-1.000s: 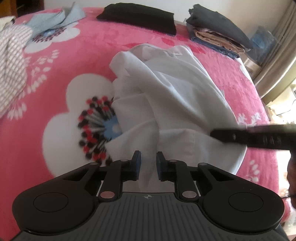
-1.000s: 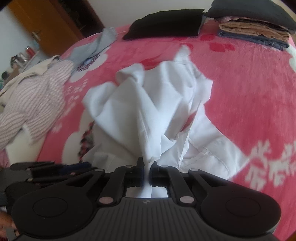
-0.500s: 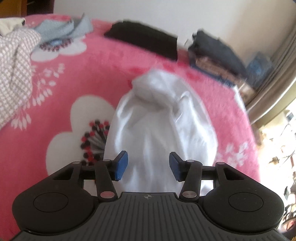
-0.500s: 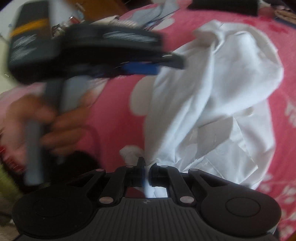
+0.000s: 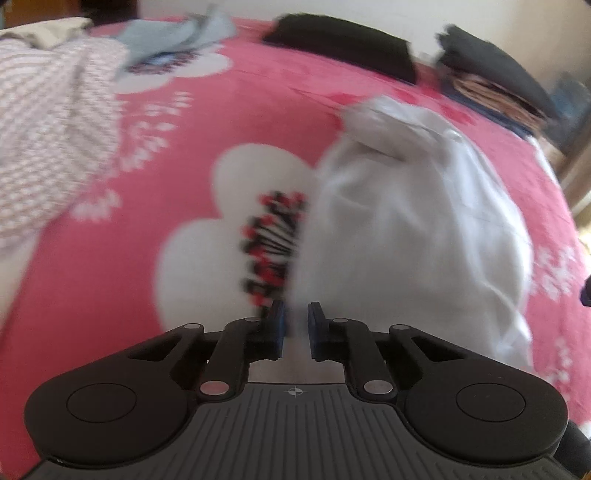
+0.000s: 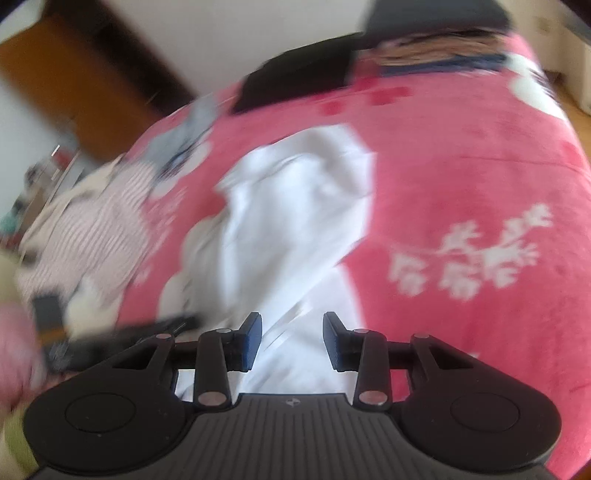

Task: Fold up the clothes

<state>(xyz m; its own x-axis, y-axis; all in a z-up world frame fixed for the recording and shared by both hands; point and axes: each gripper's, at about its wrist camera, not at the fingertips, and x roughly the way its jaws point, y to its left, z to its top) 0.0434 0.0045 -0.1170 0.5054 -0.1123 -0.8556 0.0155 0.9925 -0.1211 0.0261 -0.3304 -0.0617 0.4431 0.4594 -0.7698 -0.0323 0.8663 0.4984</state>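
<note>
A crumpled white shirt lies on the pink flowered blanket; it also shows in the right wrist view. My left gripper is nearly closed at the shirt's near left edge, with white cloth in the narrow gap between its blue pads. My right gripper is open over the shirt's near end and holds nothing. Both views are motion-blurred.
A striped shirt lies at the left, a light blue garment behind it. A folded black garment and a stack of folded clothes sit at the far side. The bed's right edge drops off.
My right gripper has opened and let go of the shirt. My left gripper, open half a second ago, has closed at the shirt's left edge. The shirt has dropped onto the blanket.
</note>
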